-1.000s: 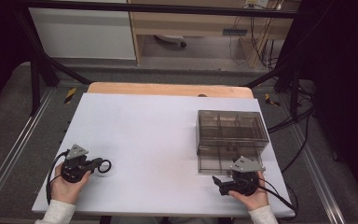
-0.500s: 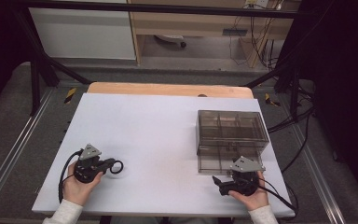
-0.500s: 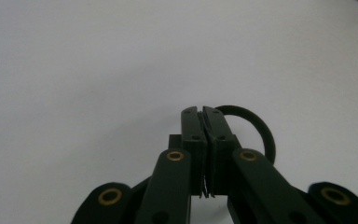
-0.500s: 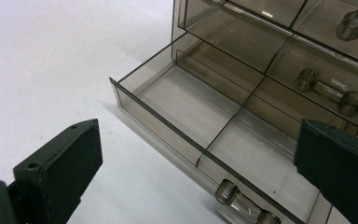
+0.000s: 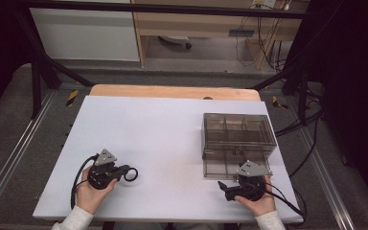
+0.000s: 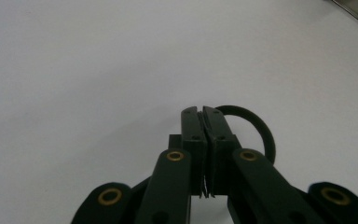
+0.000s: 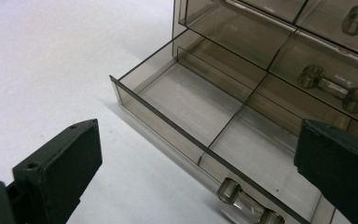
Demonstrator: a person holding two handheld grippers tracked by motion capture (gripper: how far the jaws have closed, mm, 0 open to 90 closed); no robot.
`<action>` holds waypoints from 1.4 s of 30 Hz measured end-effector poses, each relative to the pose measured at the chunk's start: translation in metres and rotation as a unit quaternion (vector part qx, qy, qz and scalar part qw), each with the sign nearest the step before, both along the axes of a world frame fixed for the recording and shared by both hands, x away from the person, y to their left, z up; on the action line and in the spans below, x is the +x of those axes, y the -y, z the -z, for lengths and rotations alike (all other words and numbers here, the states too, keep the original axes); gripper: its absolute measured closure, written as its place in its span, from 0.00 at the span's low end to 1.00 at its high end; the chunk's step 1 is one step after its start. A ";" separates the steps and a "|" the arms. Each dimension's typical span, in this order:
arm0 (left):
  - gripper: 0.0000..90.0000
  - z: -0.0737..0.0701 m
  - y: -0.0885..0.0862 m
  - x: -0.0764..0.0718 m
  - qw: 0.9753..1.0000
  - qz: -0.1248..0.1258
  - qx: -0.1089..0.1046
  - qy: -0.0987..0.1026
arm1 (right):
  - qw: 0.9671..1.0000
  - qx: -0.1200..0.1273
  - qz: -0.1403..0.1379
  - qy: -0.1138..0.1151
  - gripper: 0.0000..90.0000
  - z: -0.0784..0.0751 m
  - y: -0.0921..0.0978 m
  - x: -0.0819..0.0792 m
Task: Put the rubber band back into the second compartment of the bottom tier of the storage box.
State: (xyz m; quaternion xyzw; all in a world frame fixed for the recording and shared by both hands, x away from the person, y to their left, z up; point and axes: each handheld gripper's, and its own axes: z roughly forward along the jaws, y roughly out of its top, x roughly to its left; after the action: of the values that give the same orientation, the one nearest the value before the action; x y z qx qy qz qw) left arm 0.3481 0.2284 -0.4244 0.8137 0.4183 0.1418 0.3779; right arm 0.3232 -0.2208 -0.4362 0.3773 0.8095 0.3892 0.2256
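A white desk [image 5: 172, 139] is seen from above. At its near left, the left tongs [image 5: 124, 171] are held in a hand [image 5: 92, 194], their jaws pressed together on a black ring [image 5: 132, 174] that lies against the desk surface; in the left gripper view the ring [image 6: 256, 128] curves out beside the closed jaws. At the right, a smoky transparent drawer cabinet [image 5: 238, 134] stands with its bottom drawer [image 7: 200, 121] pulled out, its divided compartments bare. The right tongs [image 5: 226, 189] are held just in front of that drawer, jaws wide apart.
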 end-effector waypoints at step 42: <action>0.97 0.018 0.100 0.013 0.995 0.092 0.034 -0.020 | 1.000 -0.001 -0.002 -0.003 0.02 0.001 -0.001 0.000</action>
State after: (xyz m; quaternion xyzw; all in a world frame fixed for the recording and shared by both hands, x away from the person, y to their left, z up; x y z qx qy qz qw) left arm 0.3610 0.1281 -0.4421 0.8637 0.3442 0.1050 0.3529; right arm 0.3233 -0.2202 -0.4367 0.3766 0.8112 0.3881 0.2225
